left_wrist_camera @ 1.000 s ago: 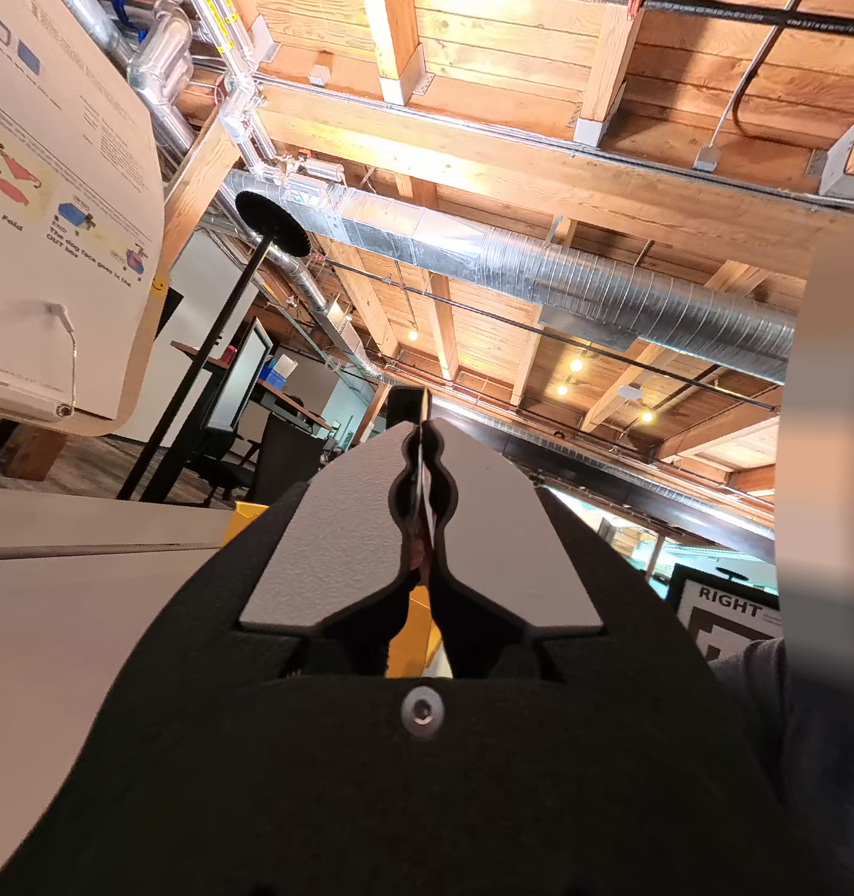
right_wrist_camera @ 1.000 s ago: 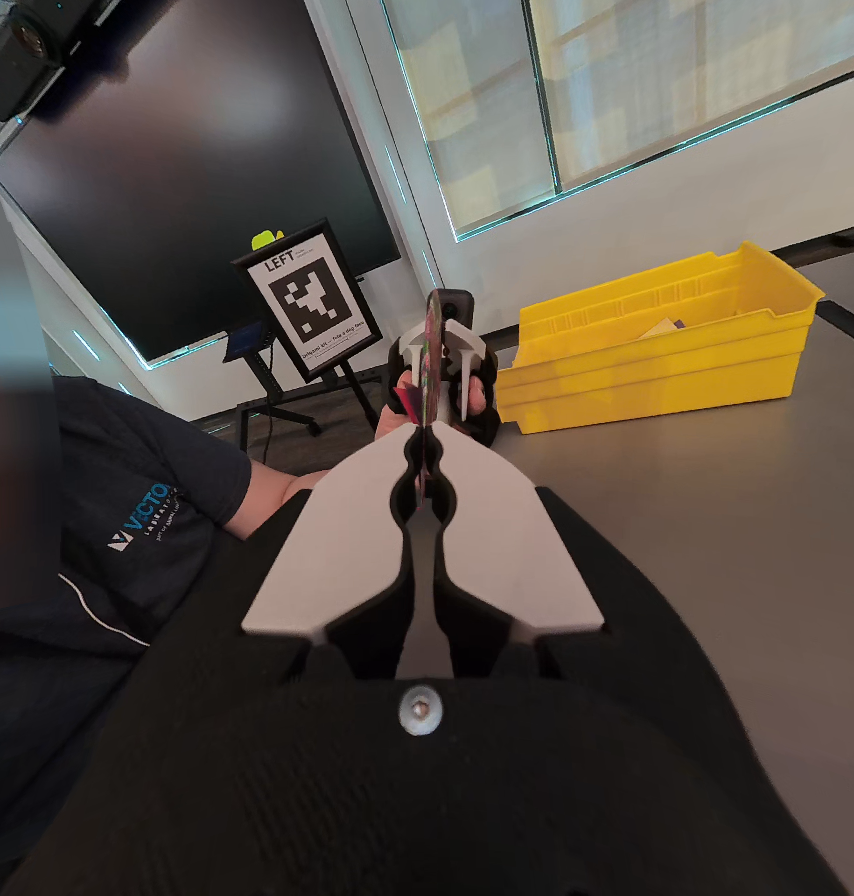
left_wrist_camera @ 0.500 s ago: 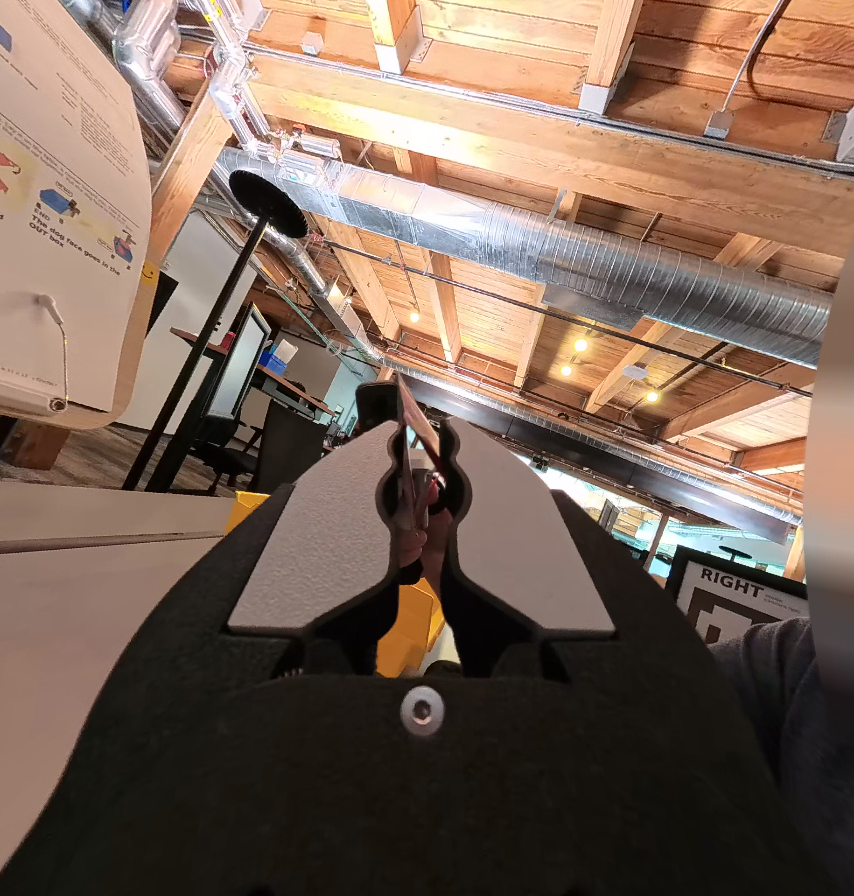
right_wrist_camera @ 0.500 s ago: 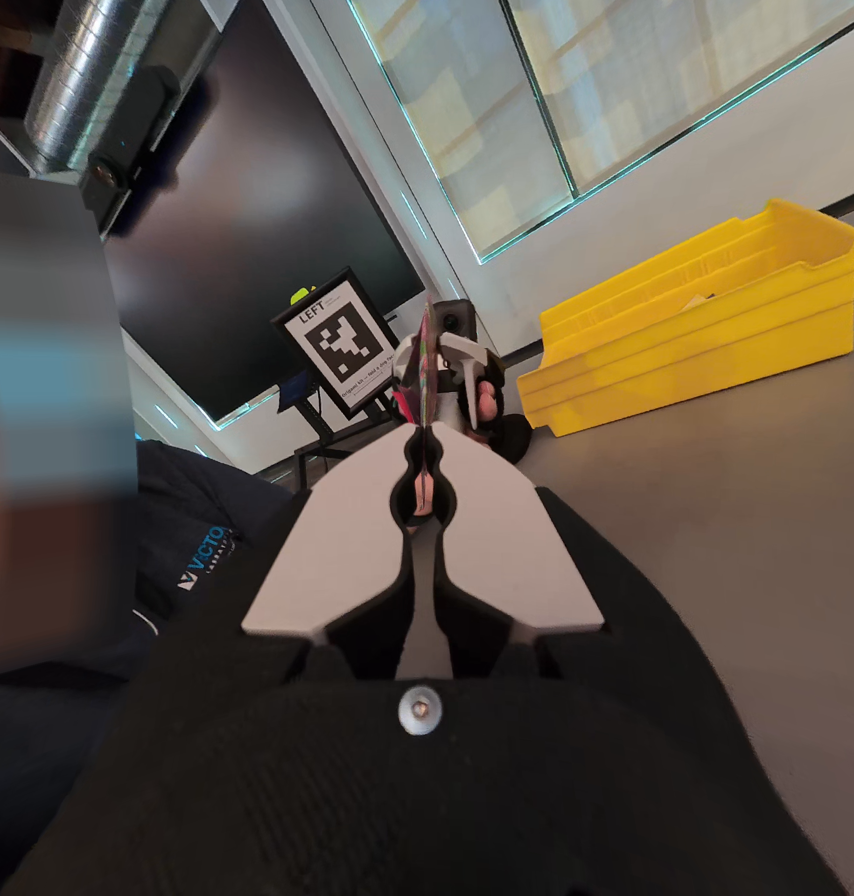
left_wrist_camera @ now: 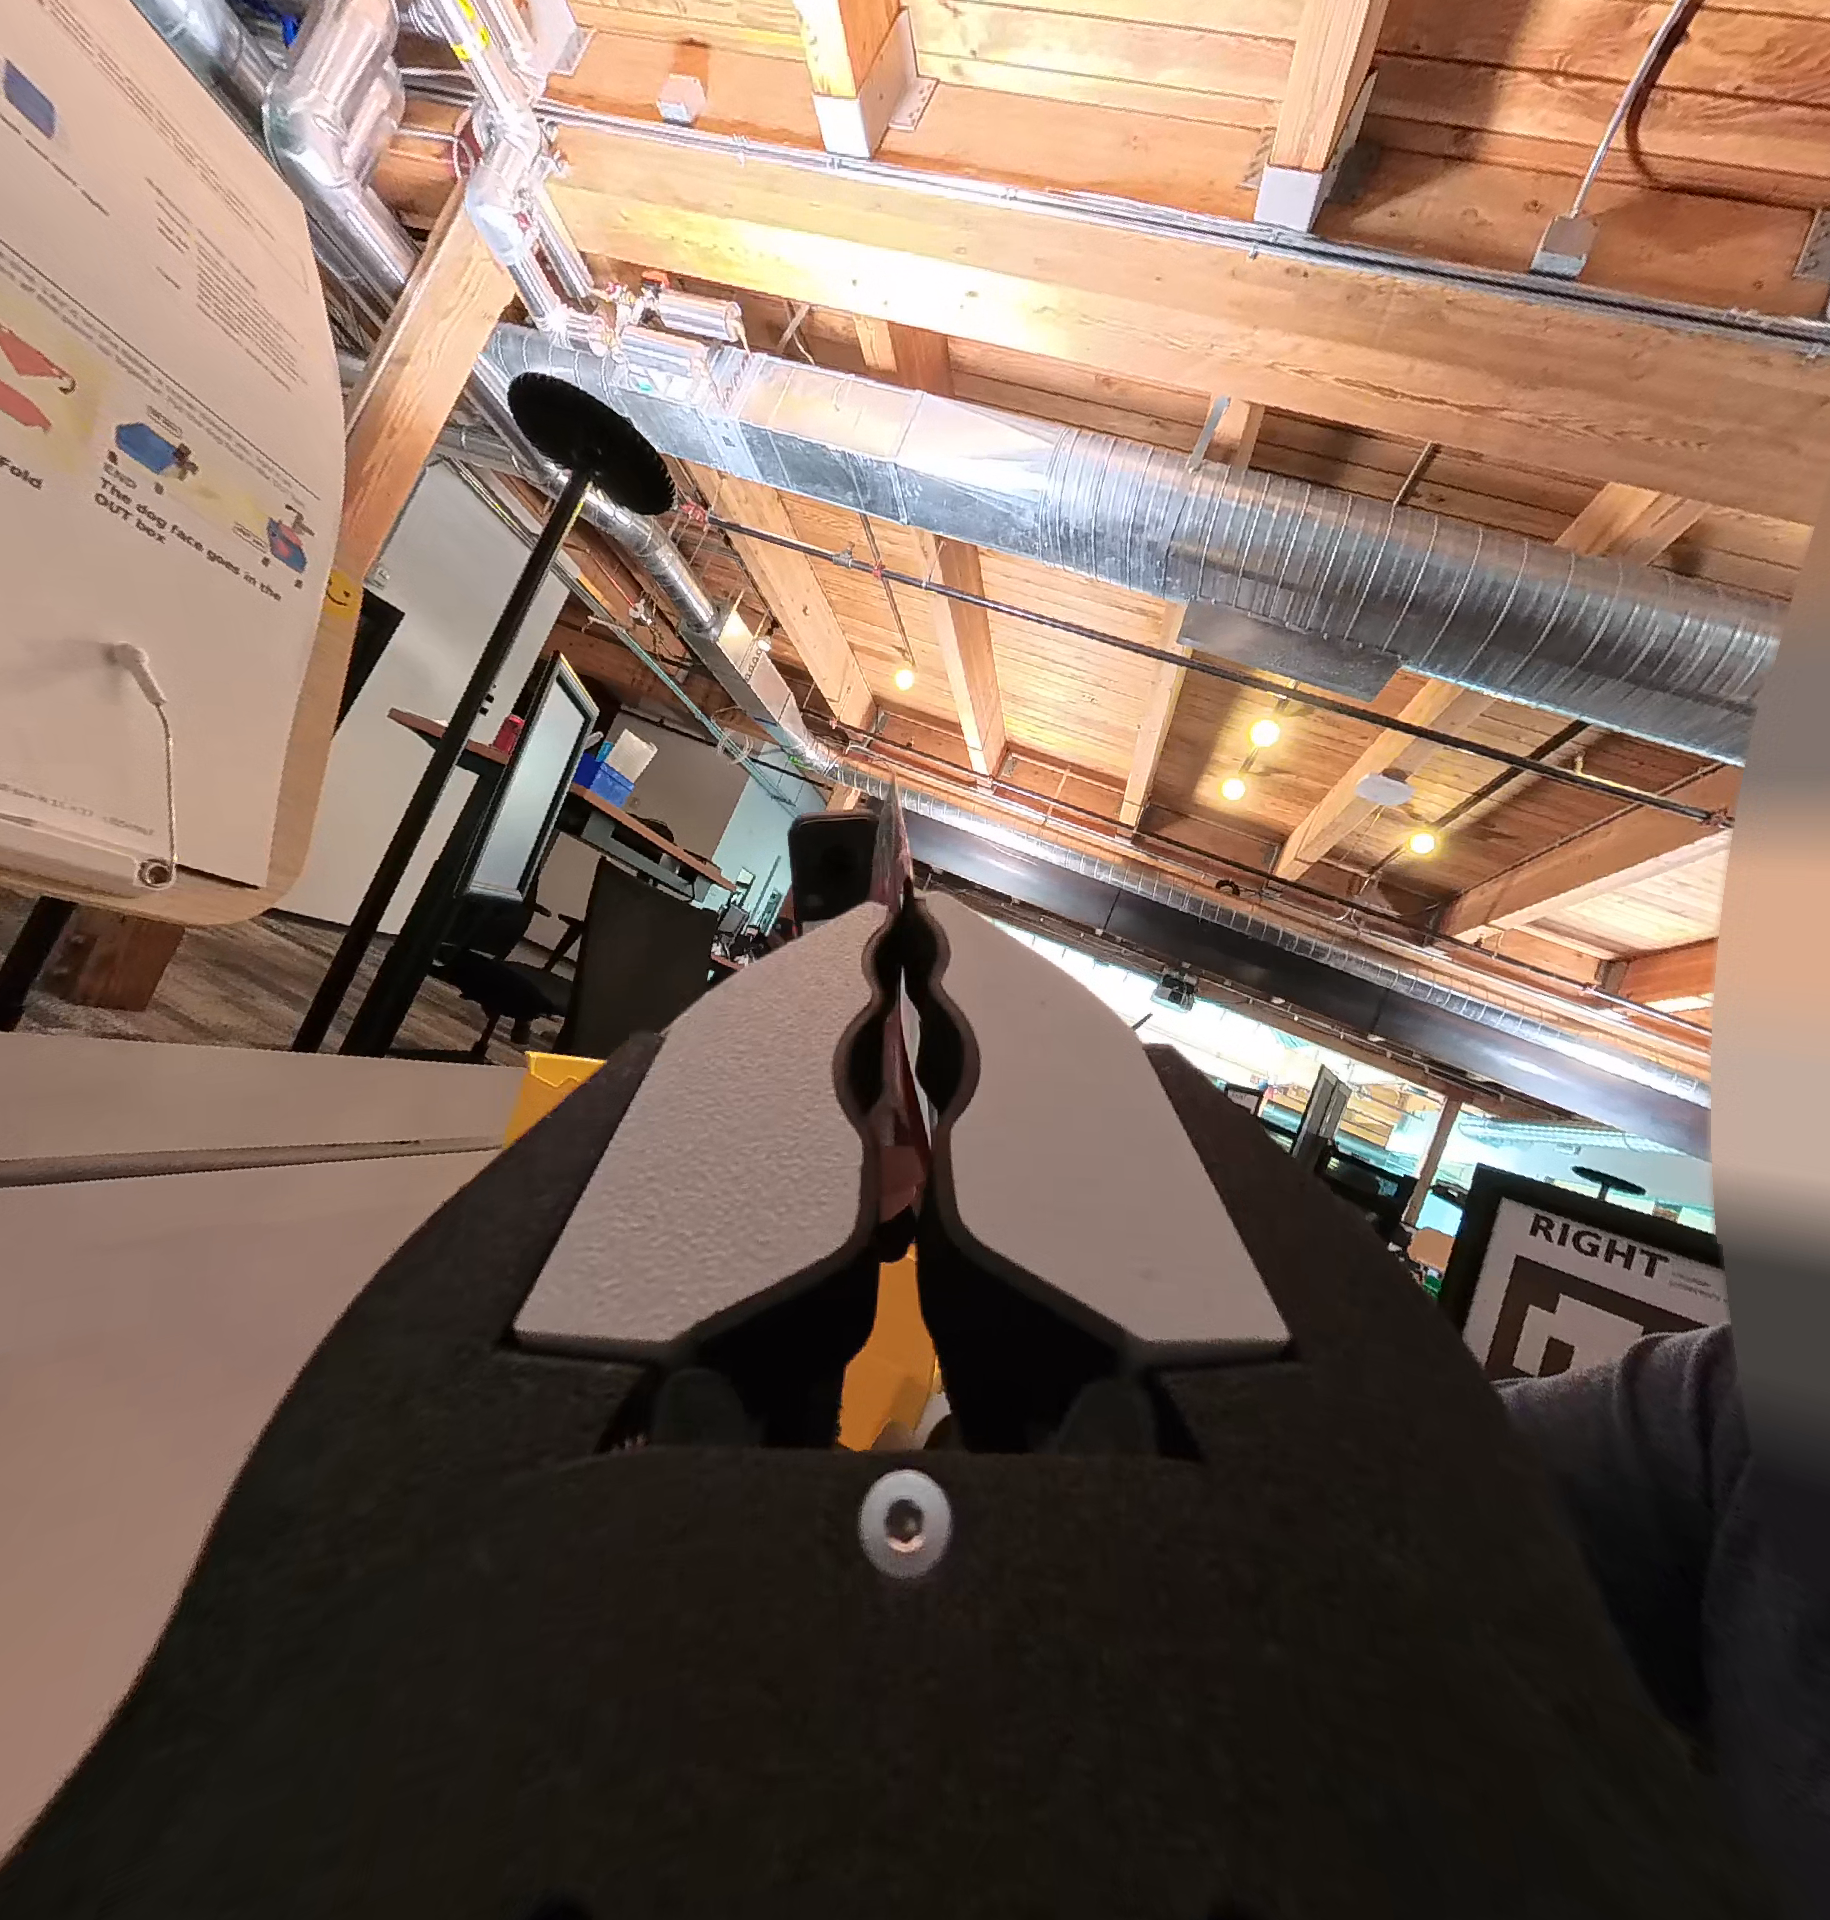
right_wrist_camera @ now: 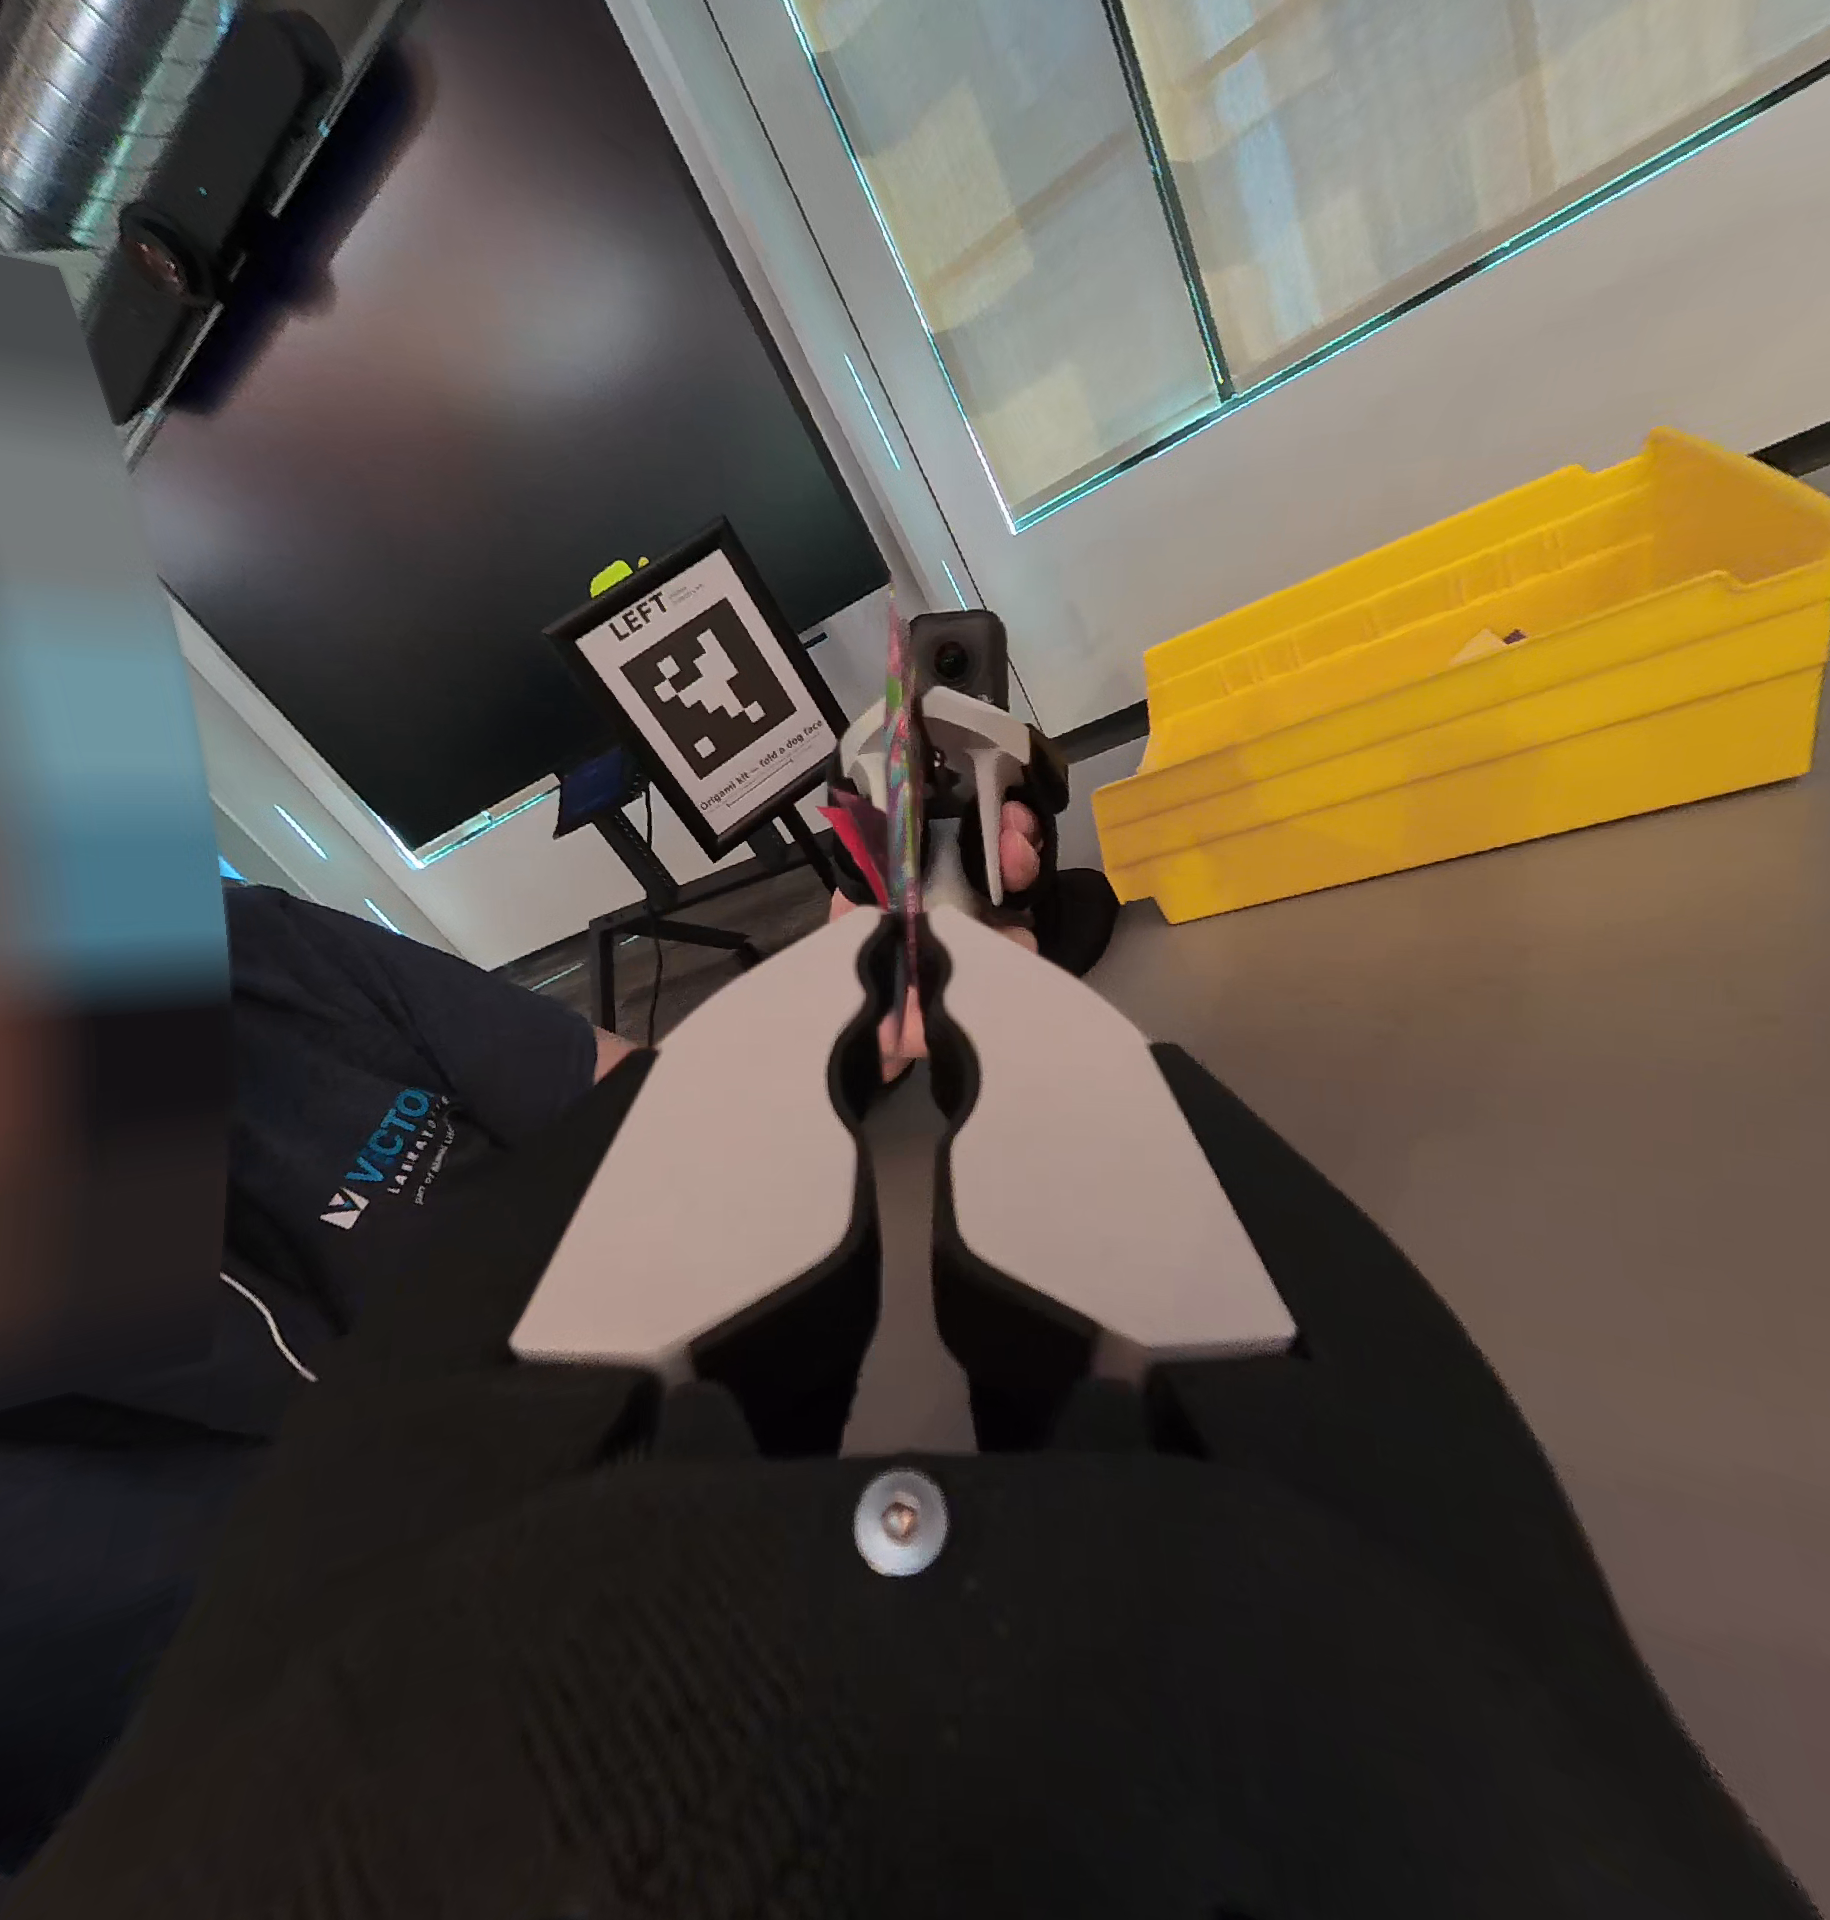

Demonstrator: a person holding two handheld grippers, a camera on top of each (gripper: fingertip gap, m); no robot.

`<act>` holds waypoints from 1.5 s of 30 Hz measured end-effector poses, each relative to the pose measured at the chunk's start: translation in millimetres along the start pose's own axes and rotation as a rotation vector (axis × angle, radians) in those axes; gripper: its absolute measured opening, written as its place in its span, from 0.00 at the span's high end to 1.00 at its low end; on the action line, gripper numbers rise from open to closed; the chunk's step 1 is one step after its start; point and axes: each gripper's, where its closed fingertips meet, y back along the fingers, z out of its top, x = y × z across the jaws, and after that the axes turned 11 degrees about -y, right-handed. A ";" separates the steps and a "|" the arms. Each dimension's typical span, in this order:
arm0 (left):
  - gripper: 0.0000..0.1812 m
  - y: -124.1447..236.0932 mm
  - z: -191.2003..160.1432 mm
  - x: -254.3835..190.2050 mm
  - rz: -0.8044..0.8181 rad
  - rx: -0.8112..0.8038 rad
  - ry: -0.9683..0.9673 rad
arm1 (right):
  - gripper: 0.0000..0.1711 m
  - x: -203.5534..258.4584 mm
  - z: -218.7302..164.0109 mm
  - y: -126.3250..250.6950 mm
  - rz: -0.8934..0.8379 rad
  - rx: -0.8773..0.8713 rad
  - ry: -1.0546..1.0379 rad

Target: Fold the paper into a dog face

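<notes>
Both tools, left (left_wrist_camera: 905,914) and right (right_wrist_camera: 903,920), clenched on thin multicoloured folded paper (right_wrist_camera: 903,790), held edge-on above grey tabletop (right_wrist_camera: 1513,1091), presumably for creasing.

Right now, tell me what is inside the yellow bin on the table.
In the yellow bin, a pale folded paper piece with a small dark bit beside it shows above the front wall. That wall hides the bin's floor, so anything lower stays unseen.
</notes>
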 end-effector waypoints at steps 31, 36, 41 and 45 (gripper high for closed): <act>0.87 -3.3 -2.6 1.0 0.023 -0.012 -0.010 | 0.99 12.2 16.1 27.8 -0.072 -0.024 0.069; 0.89 0.5 -1.8 7.9 0.045 -0.023 -0.003 | 0.99 26.6 29.0 53.8 -0.075 -0.070 0.071; 0.91 -0.3 -4.4 7.9 0.035 -0.022 0.018 | 0.99 37.4 33.1 65.7 -0.065 -0.082 0.096; 0.91 -0.8 -6.6 8.7 0.039 -0.009 0.017 | 0.99 40.0 32.7 67.8 -0.060 -0.076 0.095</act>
